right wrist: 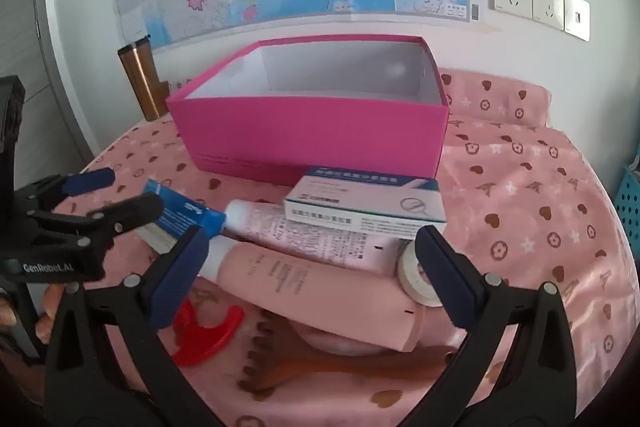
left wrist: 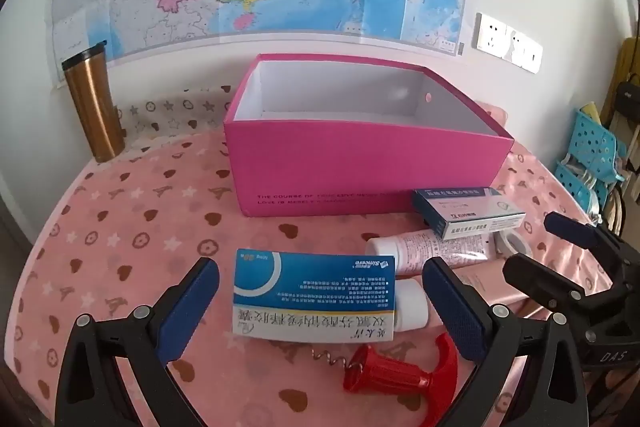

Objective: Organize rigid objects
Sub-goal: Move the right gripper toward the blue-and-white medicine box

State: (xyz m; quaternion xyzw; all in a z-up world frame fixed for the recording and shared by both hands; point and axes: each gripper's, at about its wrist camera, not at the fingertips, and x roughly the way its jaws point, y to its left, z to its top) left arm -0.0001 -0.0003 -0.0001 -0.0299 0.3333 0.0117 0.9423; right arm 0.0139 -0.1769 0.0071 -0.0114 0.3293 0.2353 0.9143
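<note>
Both my grippers, left point(left wrist: 320, 311) and right point(right wrist: 308, 279), hung open over the clutter; I judged squaring the left around the blue carton point(left wrist: 314, 293) best before lifting it to the pink box point(left wrist: 360, 163).

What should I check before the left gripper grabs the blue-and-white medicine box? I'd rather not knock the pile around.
1. Left gripper open: ok.
2. Blue-and-white medicine box between its fingers: ok.
3. Box free of neighbours: not ok, pink bottle cap beside it, red corkscrew at its edge.
4. Pink box open-topped: ok.
5. Pink box's floor bare: cannot tell.
6. Right gripper clear of the box: ok, open over the pink bottle.
</note>
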